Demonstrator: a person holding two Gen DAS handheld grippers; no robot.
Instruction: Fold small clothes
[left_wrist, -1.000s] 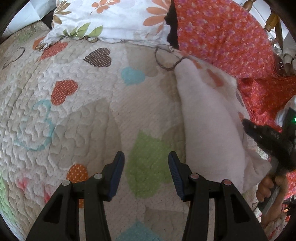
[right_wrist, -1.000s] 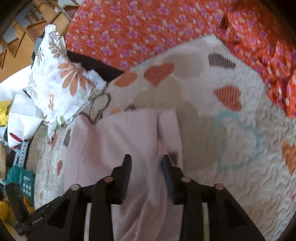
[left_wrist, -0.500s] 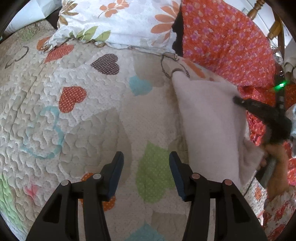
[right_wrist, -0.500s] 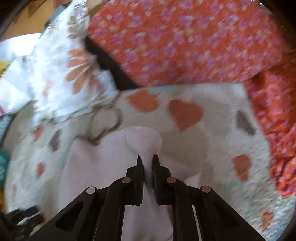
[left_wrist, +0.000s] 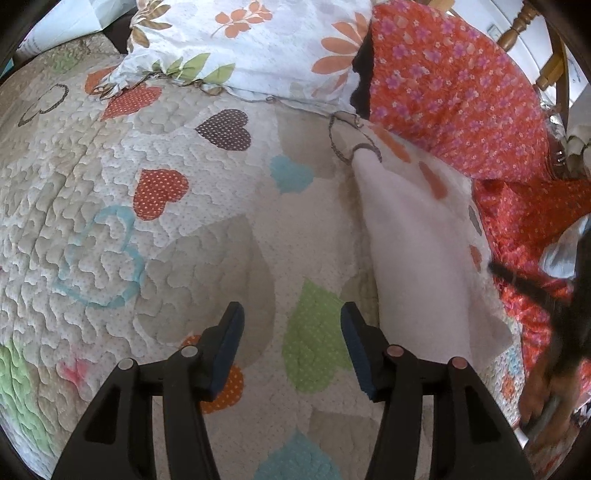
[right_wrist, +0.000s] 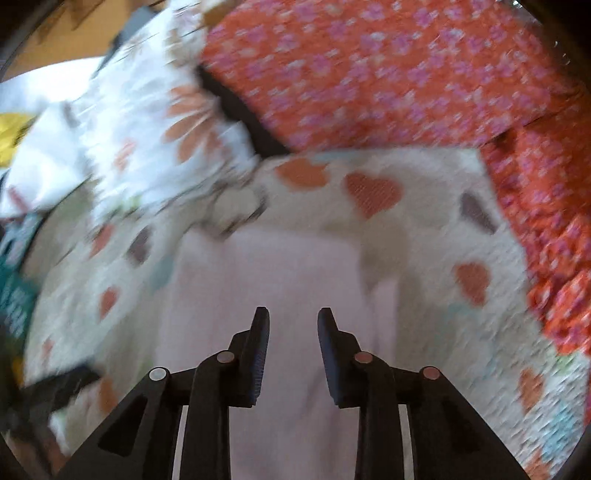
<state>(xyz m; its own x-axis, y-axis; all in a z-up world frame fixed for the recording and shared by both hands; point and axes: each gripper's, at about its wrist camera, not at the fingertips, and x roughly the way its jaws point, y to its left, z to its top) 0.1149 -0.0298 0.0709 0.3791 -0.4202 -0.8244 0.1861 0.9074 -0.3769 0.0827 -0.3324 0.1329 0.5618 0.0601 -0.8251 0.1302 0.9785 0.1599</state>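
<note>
Right gripper (right_wrist: 291, 321) hangs with jaws apart over the pale pink garment (right_wrist: 266, 288) on the quilted bed (left_wrist: 184, 206), while left gripper (left_wrist: 291, 317), also apart, waits beside it to fold.

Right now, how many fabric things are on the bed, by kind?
Pink garment: 1
Flowered pillow: 1
Heart quilt: 1
Orange flowered cloth: 1
Total: 4
</note>
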